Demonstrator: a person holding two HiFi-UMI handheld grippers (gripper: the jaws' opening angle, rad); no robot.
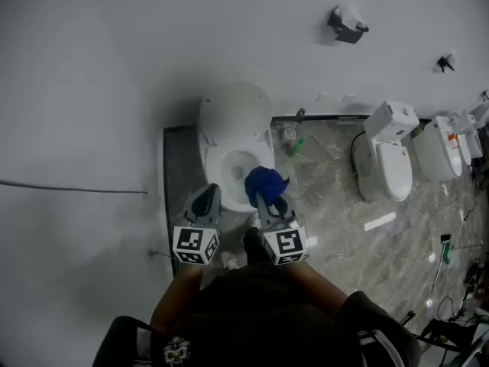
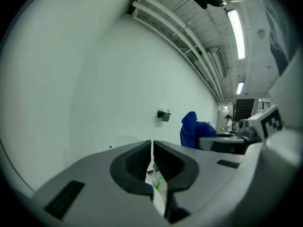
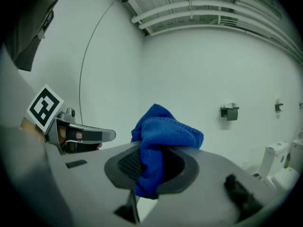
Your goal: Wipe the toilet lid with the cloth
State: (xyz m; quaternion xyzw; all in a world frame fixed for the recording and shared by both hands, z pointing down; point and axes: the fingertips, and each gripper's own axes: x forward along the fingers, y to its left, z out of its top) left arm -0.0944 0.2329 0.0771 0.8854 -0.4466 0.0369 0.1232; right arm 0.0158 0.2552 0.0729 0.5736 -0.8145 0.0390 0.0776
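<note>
Head view, looking steeply down: a white toilet stands against a pale wall (image 1: pixel 92 90). Its toilet lid (image 1: pixel 235 109) is raised and leans back toward the wall, and the open toilet bowl (image 1: pixel 229 167) is below it. My right gripper (image 1: pixel 269 202) reaches over the bowl's right front edge with a bunched blue cloth (image 1: pixel 265 182) at its tip. I cannot tell whether the cloth touches the rim. It is apart from the lid. My left gripper (image 1: pixel 206 201) sits just beside it, over the bowl's left front edge. A green bottle (image 1: pixel 296 147) lies on the marbled floor (image 1: pixel 336 228) to the right of the toilet. Further right, other toilets (image 1: pixel 390 159) stand in a row. A paper holder (image 1: pixel 348 24) is fixed to the wall.

Left gripper view: the jaws are together, only a thin seam between the ribbed pads, with nothing between them. To the right, the blue cloth (image 2: pixel 190 129) rises above the right gripper's grey body. The paper holder (image 2: pixel 164 114) shows on the wall, with ceiling lights (image 2: pixel 235 27) overhead.

Right gripper view: the jaws are clamped on the cloth (image 3: pixel 163 131), which bulges above the pads and hangs a little below them. The left gripper (image 3: pixel 83 136), with its marker cube (image 3: pixel 45 107), is at the left.
</note>
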